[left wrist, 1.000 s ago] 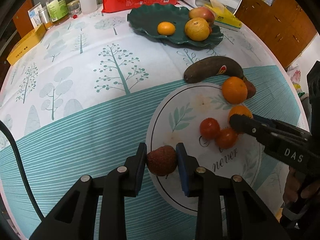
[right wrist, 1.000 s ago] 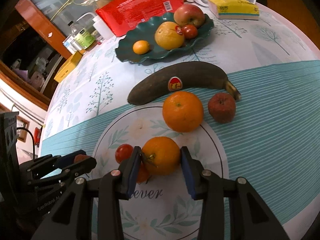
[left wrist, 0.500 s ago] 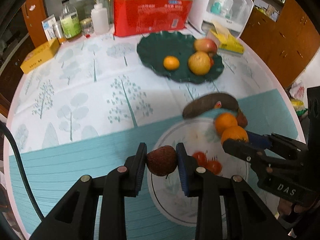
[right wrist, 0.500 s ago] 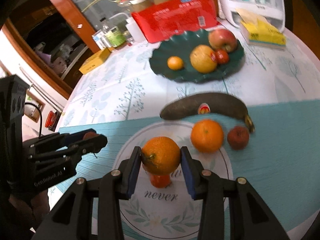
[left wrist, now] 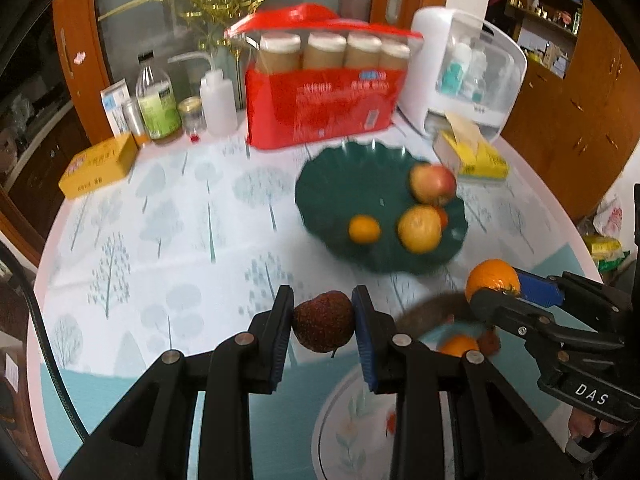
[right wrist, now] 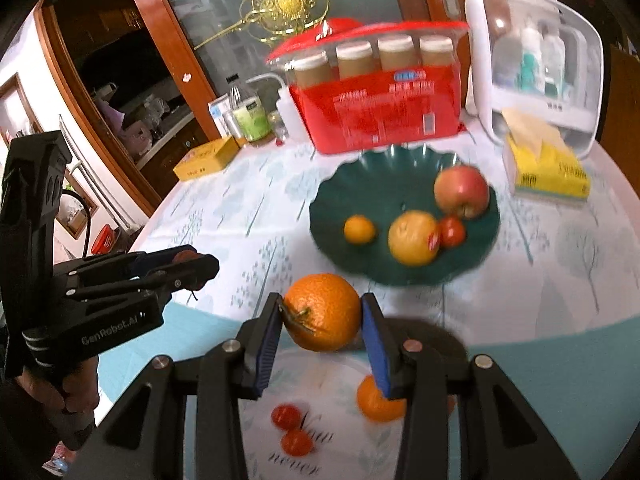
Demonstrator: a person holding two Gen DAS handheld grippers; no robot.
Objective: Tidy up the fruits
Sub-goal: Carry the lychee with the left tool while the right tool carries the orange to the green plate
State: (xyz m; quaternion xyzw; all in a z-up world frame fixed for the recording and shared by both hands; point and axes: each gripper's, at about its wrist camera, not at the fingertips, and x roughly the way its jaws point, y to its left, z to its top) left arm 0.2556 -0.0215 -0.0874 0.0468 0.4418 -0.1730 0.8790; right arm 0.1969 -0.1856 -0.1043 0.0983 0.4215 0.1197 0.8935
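Observation:
My left gripper (left wrist: pixel 323 322) is shut on a dark red wrinkled fruit (left wrist: pixel 324 326), held in the air above the table. My right gripper (right wrist: pixel 323 318) is shut on an orange (right wrist: pixel 322 312), also lifted; it shows in the left wrist view (left wrist: pixel 494 278) too. Ahead of both lies a dark green scalloped plate (right wrist: pixel 368 184) with an apple (right wrist: pixel 461 192), a yellow fruit (right wrist: pixel 414 237), a small orange (right wrist: pixel 359 229) and a small red fruit (right wrist: pixel 452 232). Below lies the white plate (right wrist: pixel 340 364) with an orange (right wrist: pixel 378 398) and two tomatoes (right wrist: pixel 292 428).
A red package of jars (right wrist: pixel 380 96), a white appliance (right wrist: pixel 536 60), a yellow tissue box (right wrist: pixel 548 168), bottles (left wrist: pixel 158 108) and a yellow box (left wrist: pixel 98 164) line the table's far edge. A dark banana (left wrist: pixel 428 310) lies beside the white plate.
Both grippers have risen and moved toward the green plate with their fruits held. The white plate has dropped low in both views.

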